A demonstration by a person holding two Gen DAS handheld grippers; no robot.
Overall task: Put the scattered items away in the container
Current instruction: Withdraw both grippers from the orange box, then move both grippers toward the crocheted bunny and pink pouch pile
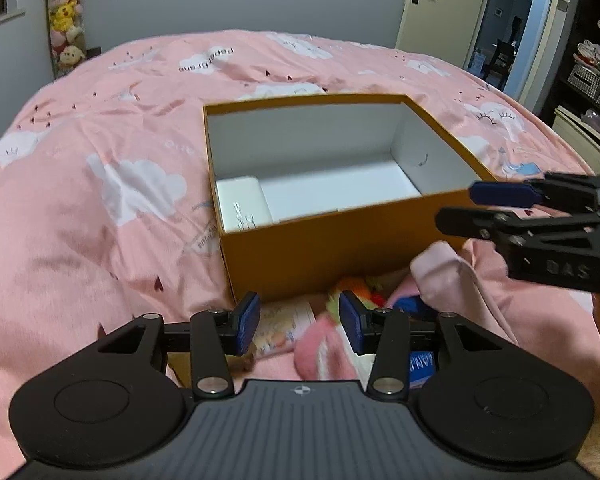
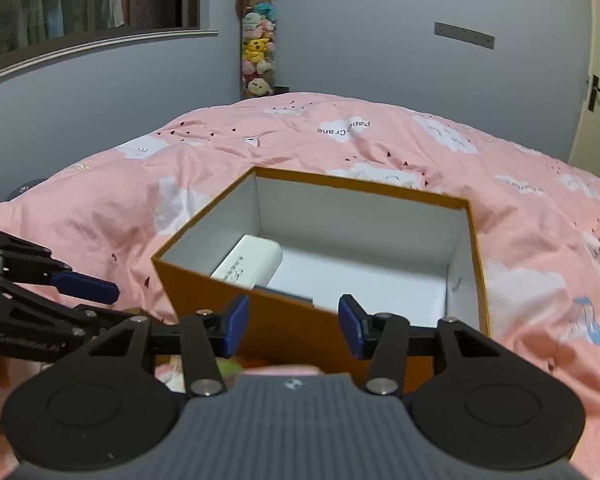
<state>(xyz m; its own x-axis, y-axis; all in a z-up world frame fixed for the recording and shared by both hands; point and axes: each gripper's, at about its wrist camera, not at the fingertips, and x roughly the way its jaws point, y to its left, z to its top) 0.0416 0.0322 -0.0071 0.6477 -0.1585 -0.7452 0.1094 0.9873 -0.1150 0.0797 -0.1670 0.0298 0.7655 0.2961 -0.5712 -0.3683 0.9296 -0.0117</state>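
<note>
An orange box (image 1: 320,256) with a white inside stands open on the pink bed cover (image 1: 100,140). A white block (image 1: 242,208) lies in its left end. In front of the box's near wall lie scattered items: a pink sock (image 1: 324,348), a printed card (image 1: 284,320), a colourful toy (image 1: 356,288), a blue packet (image 1: 422,364) and a pale pink cloth (image 1: 448,276). My left gripper (image 1: 299,322) hangs open over the card and sock, gripping nothing. My right gripper (image 2: 293,326) is open and empty at the box (image 2: 196,292), whose white block (image 2: 252,266) shows inside; it enters the left wrist view as right gripper (image 1: 458,205).
A tall tube of plush toys (image 1: 66,20) stands against the grey wall behind the bed. A door (image 1: 440,8) and dark shelves with baskets (image 1: 592,80) are at the right. The left gripper (image 2: 108,304) appears at the left edge of the right wrist view.
</note>
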